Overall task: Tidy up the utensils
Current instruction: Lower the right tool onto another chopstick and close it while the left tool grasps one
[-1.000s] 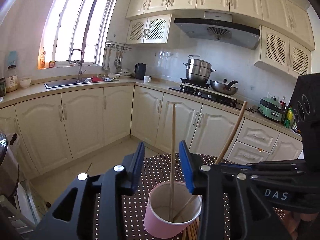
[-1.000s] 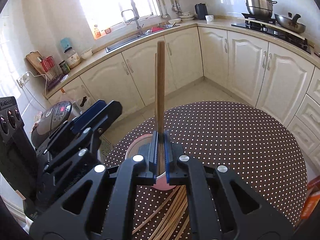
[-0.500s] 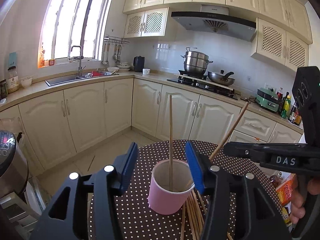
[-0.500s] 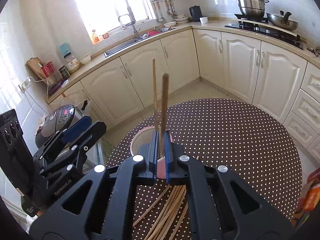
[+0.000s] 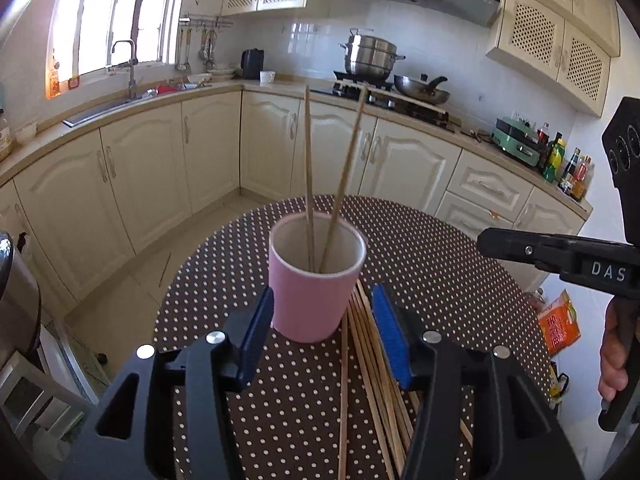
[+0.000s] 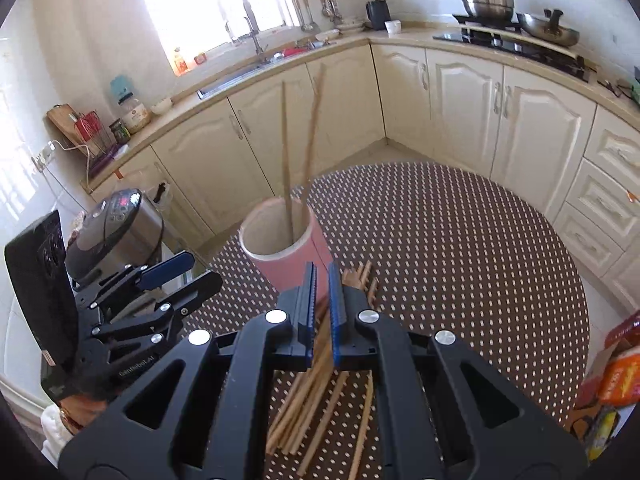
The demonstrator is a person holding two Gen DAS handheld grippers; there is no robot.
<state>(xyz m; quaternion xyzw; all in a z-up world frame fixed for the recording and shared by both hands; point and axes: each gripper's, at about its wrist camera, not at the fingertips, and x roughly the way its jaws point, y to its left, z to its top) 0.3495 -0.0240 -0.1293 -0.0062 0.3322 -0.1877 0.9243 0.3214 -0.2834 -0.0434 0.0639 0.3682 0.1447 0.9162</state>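
The left gripper (image 5: 322, 334) has just been opening its jaws, which stand wide with the pink cup (image 5: 316, 276) between them, untouched. Two chopsticks (image 5: 308, 168) stand in that cup on the dotted desk (image 5: 440, 280). The right gripper (image 6: 321, 300), jaws nearly shut and empty, hangs over the loose chopsticks (image 6: 320, 380) lying beside the cup.

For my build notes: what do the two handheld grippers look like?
Both grippers, left and right, are black skeletal frames with silver screws and blue ribbed finger pads. White "DAS" lettering marks the right one's side; a white sleeve shows at the left hand.
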